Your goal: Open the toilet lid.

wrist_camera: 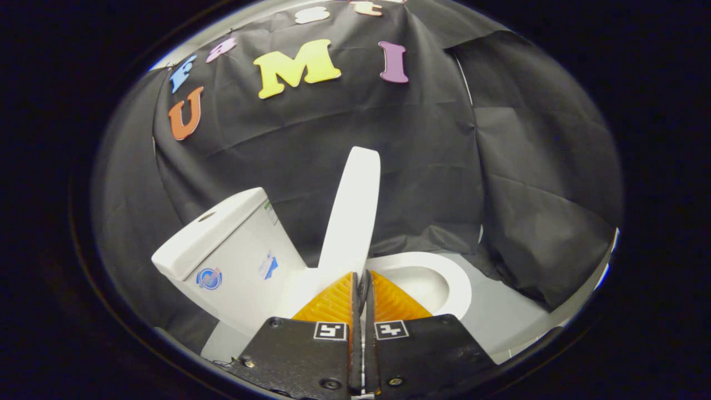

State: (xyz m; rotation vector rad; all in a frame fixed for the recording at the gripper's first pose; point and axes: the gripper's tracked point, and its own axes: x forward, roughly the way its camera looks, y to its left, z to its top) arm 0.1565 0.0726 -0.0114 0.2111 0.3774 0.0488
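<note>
A white toilet stands against the black cloth wall. Its lid point(355, 214) is raised, standing nearly upright and seen edge-on, rising from the hinge just ahead of my fingers. The tank point(233, 261) is to the left of the lid, and the seat ring and bowl point(430, 280) lie to the right. My gripper point(361, 276) is shut, its two fingers pressed together with nothing between them, their tips at the base of the lid. Whether the tips touch the lid I cannot tell.
The black cloth wall point(389, 139) hangs close behind the toilet and drapes down on the right point(544, 222). A pale floor point(500, 316) shows to the right of the bowl.
</note>
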